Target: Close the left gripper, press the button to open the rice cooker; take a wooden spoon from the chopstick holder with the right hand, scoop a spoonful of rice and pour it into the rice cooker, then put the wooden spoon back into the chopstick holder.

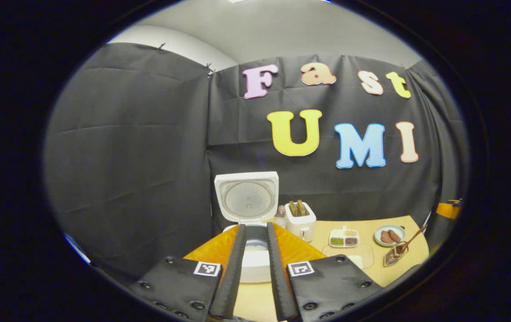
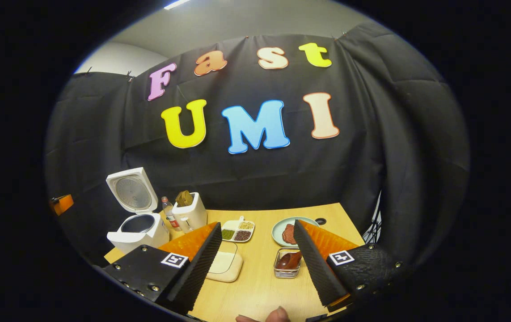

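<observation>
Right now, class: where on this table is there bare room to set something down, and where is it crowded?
Bare: the table's near edge in front of the metal holder, and the right corner beyond the plate. Crowded: the back left, where rice cooker, bottle and toaster cluster.

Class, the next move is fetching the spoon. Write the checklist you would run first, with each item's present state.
1. Rice cooker lid raised: ok.
2. Right tool open and holding nothing: ok.
3. Wooden spoon in the chopstick holder: ok.
4. Holder ahead of the right tool, between its fingers' lines: ok.
5. Left tool off the cooker, its fingers a narrow gap apart: ok.
6. Where the rice to scoop sits: cannot tell.
</observation>
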{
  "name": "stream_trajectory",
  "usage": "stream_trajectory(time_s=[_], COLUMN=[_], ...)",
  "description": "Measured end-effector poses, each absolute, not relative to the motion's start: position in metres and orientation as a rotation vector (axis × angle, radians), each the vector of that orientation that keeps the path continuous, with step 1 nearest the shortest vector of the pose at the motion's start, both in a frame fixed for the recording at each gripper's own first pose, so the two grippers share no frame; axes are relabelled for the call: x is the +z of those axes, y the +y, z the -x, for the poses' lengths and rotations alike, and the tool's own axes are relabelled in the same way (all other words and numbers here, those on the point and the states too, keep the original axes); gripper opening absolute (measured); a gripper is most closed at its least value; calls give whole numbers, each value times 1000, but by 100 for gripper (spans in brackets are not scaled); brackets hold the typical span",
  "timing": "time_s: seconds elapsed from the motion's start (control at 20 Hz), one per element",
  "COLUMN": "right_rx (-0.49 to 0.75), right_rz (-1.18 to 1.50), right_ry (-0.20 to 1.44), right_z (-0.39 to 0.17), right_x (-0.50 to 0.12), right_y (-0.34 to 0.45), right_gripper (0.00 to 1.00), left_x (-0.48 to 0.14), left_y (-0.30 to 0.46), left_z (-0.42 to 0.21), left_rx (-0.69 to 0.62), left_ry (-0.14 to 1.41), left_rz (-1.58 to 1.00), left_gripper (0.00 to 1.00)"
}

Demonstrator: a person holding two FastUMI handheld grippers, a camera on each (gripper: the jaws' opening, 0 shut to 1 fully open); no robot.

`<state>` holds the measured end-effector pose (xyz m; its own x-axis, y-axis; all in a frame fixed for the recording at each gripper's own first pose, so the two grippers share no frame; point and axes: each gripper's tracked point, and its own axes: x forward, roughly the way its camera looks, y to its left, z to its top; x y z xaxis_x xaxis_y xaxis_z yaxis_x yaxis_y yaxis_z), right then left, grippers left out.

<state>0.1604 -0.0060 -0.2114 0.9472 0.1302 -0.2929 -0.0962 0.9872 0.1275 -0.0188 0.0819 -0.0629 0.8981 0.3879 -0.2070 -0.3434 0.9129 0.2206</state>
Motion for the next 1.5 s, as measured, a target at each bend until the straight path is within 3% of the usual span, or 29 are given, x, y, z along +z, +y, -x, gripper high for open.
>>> stream_trajectory(time_s=[0.3,0.6,0.85,0.95,1.0,1.05,1.1,1.15,1.2,1.3,1.45,1.5], right_rx=[49,-53,-49,-76,-85,-91,-81,-89,-87,-44,-39,-25], right_rz=[-244,-354,-422,-429,-435,-441,-455,-448,-443,-473,-480,-487], right_ry=[392,535,560,577,588,595,593,587,589,610,618,609], right_z=[-196,-245,-278,-286,-286,-288,-290,-291,-292,-293,-296,-289], right_x=[-292,-387,-413,-422,-424,-427,-425,-424,-424,-425,-428,-415], right_y=[-61,-99,-94,-98,-99,-100,-96,-97,-97,-85,-82,-79], right_gripper=[99,98,97,87,73,69,53,53,36,24,24,13], left_x=[-76,-89,-94,-96,-96,-96,-97,-97,-95,-95,-95,-94], left_y=[63,53,54,52,51,50,49,50,51,49,48,50], left_z=[36,53,66,70,71,69,70,69,70,68,68,69], left_rx=[378,367,366,369,371,369,365,363,363,361,358,357], left_ry=[317,391,425,438,441,442,444,445,445,443,443,440], left_rz=[-190,-196,-219,-204,-198,-198,-203,-212,-217,-210,-215,-220], left_gripper=[72,75,79,80,80,81,81,80,80,80,81,80])
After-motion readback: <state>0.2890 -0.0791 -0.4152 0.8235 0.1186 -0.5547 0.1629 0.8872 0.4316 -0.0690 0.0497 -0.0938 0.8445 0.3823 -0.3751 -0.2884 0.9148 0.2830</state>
